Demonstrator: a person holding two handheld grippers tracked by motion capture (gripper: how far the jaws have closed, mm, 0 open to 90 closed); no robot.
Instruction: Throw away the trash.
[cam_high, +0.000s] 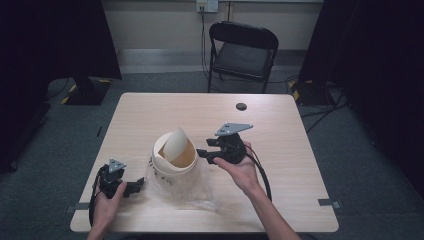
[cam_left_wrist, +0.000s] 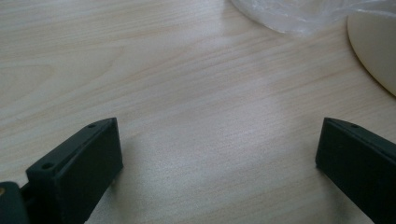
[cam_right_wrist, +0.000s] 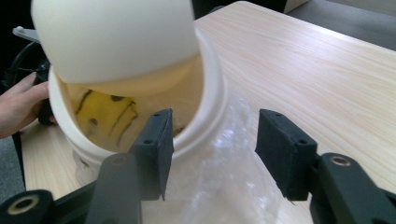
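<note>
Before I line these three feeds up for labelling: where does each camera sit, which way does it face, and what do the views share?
High view: above the person's side, facing forward and down on the table; forearms, left gripper, right gripper.
Left gripper view: rides the left gripper, facing bare tabletop; its open fingers.
Right gripper view: rides the right gripper, facing the white bin; its open fingers, the other hand.
Shared: bin and clear plastic bag.

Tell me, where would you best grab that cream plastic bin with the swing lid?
Probably the cream plastic bin's thick rounded rim, from the right gripper's side. One open jaw already sits inside the mouth, the other outside over the clear plastic bag; the tilted lid leaves room.
</note>
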